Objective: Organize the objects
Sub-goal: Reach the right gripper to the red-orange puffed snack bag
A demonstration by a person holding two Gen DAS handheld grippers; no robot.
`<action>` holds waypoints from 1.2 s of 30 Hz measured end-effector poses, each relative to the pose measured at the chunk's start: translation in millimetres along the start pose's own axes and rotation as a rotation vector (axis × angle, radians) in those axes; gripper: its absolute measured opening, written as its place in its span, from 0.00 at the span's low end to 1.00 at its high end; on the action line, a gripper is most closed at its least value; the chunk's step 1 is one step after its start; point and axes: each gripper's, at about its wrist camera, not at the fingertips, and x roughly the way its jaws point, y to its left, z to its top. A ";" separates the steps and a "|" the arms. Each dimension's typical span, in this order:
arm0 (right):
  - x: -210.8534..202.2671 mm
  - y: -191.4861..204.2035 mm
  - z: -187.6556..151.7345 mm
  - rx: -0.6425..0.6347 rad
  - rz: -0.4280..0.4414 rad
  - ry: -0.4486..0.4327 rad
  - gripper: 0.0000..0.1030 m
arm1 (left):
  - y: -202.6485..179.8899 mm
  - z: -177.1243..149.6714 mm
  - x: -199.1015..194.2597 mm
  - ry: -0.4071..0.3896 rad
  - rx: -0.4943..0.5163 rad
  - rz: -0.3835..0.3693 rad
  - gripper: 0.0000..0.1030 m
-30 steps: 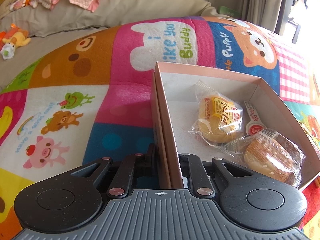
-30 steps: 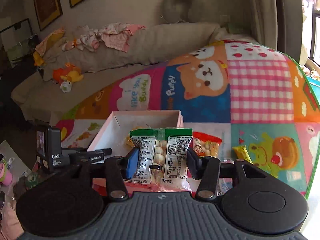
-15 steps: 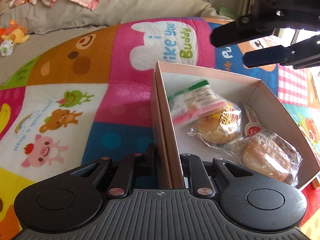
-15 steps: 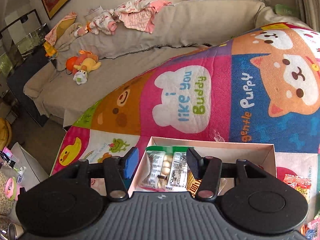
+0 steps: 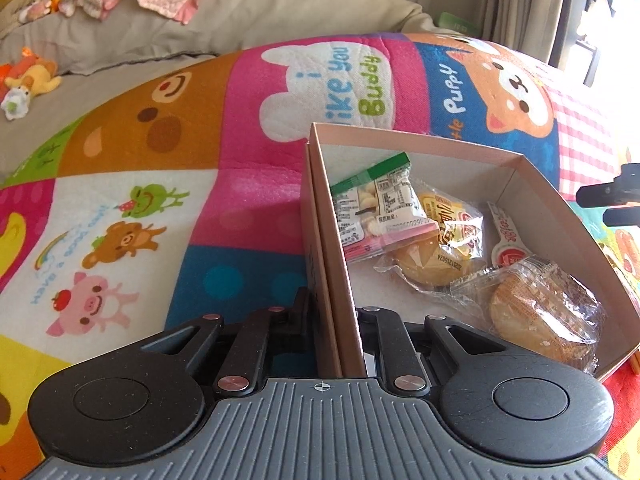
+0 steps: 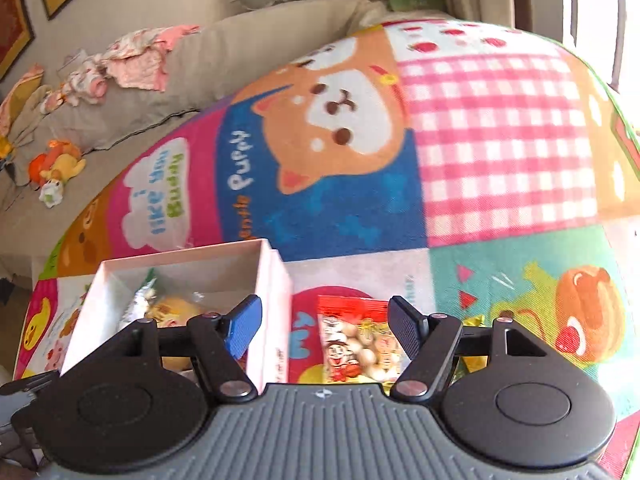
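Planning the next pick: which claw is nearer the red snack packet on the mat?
Right. The right claw hangs open just over the red snack packet; the left claw is clamped on the pink box wall.

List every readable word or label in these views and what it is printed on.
"i like you Buddy": white cloud patch on the play mat.
"Puppy": blue dog patch; "gentle" before it reads only in the right wrist view.
"have a good day!": white animal patch.
Snack wrappers in the box: print too small to read.
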 end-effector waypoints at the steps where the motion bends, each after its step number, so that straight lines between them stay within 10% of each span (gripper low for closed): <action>1: 7.3 -6.7 -0.3 0.015 -0.020 -0.001 0.68 | 0.1 -0.2 -0.2 0.000 -0.001 -0.001 0.15; 8: 59.9 -23.2 -2.3 0.068 -0.051 0.073 0.67 | -0.5 -0.4 -0.6 0.000 -0.002 -0.002 0.15; 19: 9.9 -36.8 -43.4 0.030 0.047 0.178 0.28 | -0.4 -0.3 -0.6 0.000 0.000 -0.001 0.15; 26: -27.8 -35.9 -75.8 -0.064 -0.047 0.117 0.30 | -0.2 -0.1 -0.5 -0.001 0.003 0.002 0.15; 36: -59.8 -25.1 -104.0 -0.265 -0.177 -0.012 0.59 | -0.2 -0.5 -0.5 -0.001 0.005 0.003 0.15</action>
